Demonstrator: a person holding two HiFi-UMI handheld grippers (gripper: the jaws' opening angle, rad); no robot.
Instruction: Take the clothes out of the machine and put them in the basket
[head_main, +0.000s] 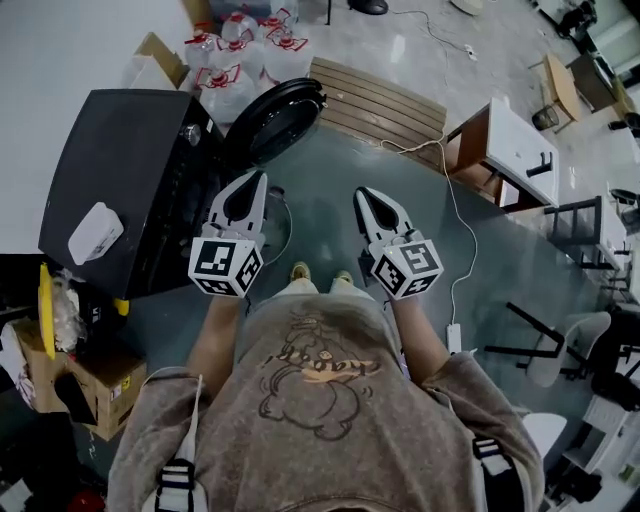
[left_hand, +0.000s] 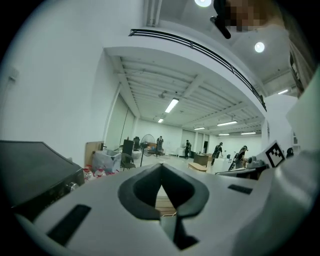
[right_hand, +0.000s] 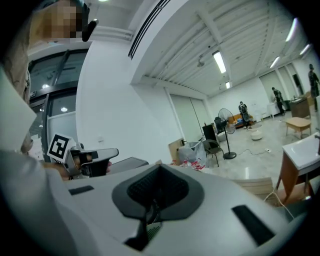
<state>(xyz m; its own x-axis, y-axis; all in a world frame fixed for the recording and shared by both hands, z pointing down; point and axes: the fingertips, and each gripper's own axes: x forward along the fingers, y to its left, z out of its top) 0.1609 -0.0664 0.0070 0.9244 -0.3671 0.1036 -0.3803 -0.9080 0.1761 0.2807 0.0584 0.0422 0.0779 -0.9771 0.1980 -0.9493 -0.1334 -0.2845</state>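
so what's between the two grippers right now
In the head view, only bare grey floor lies between the left gripper and the right gripper; the person's shoes show lower in that gap.

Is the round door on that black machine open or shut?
Open. In the head view the round door stands swung well away from the front of the black machine, its inner face turned upward.

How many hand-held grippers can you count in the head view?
2. The left gripper is beside the black machine; the right gripper is over the grey floor. None seems hidden.
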